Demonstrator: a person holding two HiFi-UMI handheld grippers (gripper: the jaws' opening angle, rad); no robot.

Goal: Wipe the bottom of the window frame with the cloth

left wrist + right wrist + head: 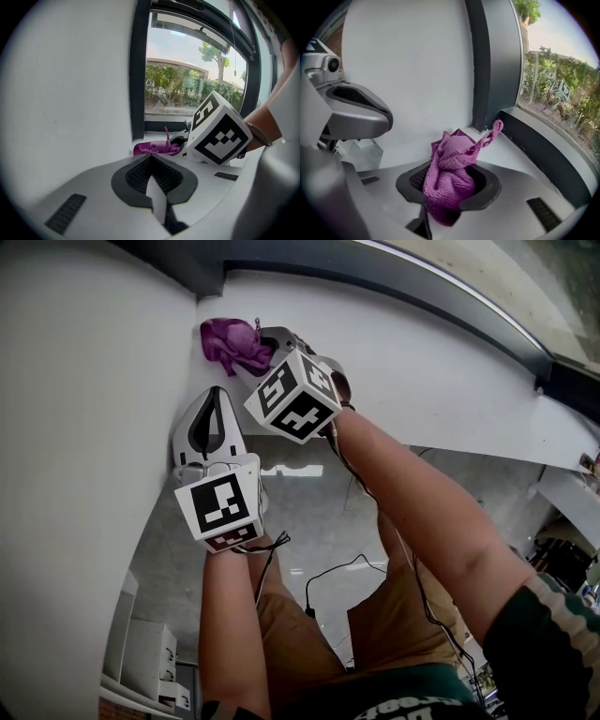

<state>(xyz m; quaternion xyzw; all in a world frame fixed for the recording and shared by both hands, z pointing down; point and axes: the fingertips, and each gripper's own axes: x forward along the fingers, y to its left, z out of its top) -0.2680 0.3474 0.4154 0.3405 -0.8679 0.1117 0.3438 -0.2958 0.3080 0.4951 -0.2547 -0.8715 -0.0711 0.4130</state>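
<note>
Wiping, as I judge it, is at its starting point, with the whole bottom run ahead. Nearest me, my left gripper (151, 180), grey with black ribbed pads, has its jaws together on nothing. It sits on the near side of the lower corner of the dark window frame (138, 93), close along the white side wall (84, 427).

Beyond it, closer to that corner, my right gripper (449, 190) is clamped on the bunched purple knitted cloth (451, 176). The cloth bulges out past the jaws, with a thin loop sticking up. From the head view, the cloth (232, 341) lies just short of the corner, over the white sill (422, 362). I cannot tell whether it is pressing on anything.

Past the cloth, the frame's bottom rail (543, 154) runs away from the corner under the glass (187, 79).

My next move should push the cloth into the corner and down onto the rail. Then I'd drag it along, away from the corner, with the clamp firm and the left gripper kept out of the way.
</note>
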